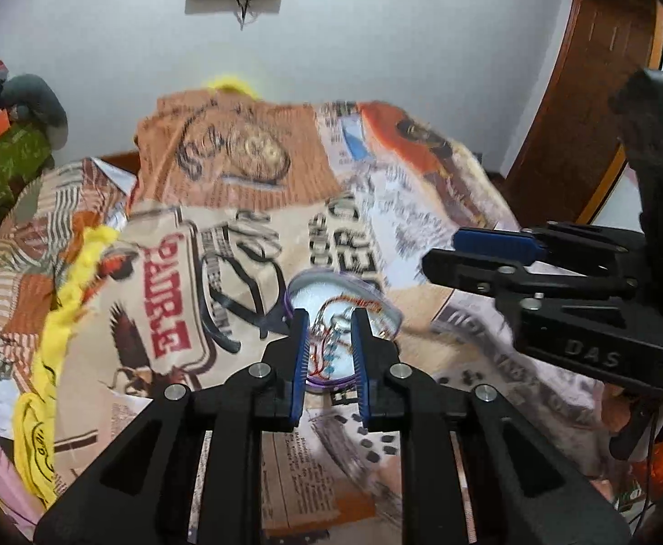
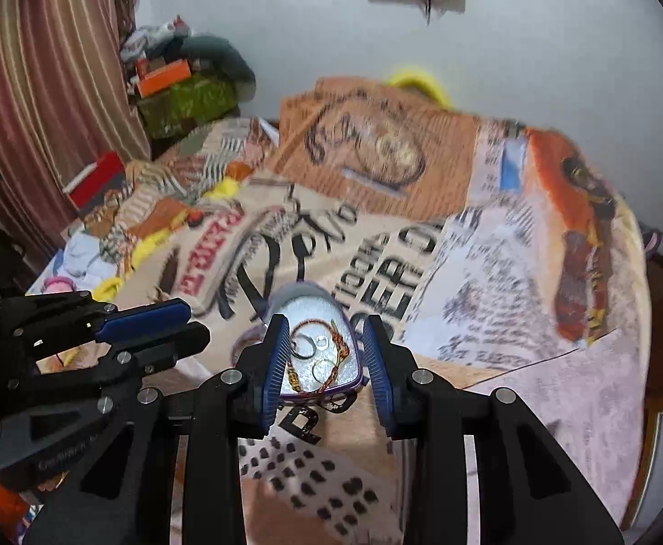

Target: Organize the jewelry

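Note:
A small clear box with a purple rim [image 2: 306,311] lies on the printed cloth. Inside it are a braided red and yellow bracelet [image 2: 333,374] and two or three metal rings [image 2: 302,348]. My right gripper [image 2: 326,322] hangs just above the box, jaws apart, nothing between the blue pads. In the left wrist view the same box [image 1: 388,306] shows through the narrow gap of my left gripper [image 1: 331,318], which is also open above it. The thread jewelry [image 1: 331,349] looks blurred there. Each gripper sees the other beside it: the right gripper [image 1: 442,250] and the left gripper [image 2: 195,321].
The printed cloth [image 2: 490,272] covers the whole table. Yellow fabric [image 1: 58,318] trails along its left side. An orange box [image 2: 163,77], a green box [image 2: 186,100] and a red box [image 2: 97,177] sit at the back left by a striped curtain [image 2: 49,68]. A wooden door [image 1: 595,91] stands right.

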Demonstrator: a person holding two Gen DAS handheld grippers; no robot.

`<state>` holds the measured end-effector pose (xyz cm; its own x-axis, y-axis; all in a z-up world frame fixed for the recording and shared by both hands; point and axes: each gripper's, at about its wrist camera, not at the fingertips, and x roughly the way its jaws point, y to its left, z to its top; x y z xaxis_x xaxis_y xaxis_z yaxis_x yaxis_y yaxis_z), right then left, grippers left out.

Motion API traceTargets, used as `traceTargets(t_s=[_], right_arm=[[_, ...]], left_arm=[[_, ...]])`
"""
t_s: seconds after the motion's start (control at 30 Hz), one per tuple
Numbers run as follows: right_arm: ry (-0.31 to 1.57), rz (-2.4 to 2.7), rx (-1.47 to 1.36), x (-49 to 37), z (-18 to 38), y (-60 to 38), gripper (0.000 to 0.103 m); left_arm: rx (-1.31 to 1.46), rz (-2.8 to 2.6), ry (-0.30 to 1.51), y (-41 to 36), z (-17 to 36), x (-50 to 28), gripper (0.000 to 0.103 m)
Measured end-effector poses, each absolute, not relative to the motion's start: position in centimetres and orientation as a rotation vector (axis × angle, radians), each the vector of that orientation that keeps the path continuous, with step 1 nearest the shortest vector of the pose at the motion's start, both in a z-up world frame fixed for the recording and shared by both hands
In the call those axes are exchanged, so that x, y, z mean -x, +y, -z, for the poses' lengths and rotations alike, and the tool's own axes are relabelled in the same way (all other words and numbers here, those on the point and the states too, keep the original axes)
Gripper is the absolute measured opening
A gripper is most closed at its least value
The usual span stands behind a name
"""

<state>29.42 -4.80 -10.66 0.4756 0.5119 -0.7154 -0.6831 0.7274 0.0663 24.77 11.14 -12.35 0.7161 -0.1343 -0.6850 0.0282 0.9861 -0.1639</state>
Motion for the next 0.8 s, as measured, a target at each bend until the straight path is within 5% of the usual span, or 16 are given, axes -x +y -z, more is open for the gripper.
traceTargets(t_s=[0.3, 0.5, 0.73, 0.8], right_arm=[[0.454, -0.721, 0.109, -20.8, 0.7, -10.1, 0.031], [0.2, -0.673, 0.056, -13.3, -3.5, -13.0, 0.032], [0.037, -0.584, 0.023, -8.0, -3.9, -14.5, 0.082], [0.017, -0.547, 0.018, -7.4, -3.7, -14.6, 0.092]], left_arm=[[0.102, 0.074, 0.494, 9.6, 2.4, -17.1, 0.018], [0.083, 0.051, 0.265, 8.2, -2.6, -10.1, 0.041], [0.088, -0.001, 0.156, 7.4, -3.5, -5.4, 0.076], [0.092, -0.022, 0.147, 7.4, -3.2, -4.8, 0.093]])
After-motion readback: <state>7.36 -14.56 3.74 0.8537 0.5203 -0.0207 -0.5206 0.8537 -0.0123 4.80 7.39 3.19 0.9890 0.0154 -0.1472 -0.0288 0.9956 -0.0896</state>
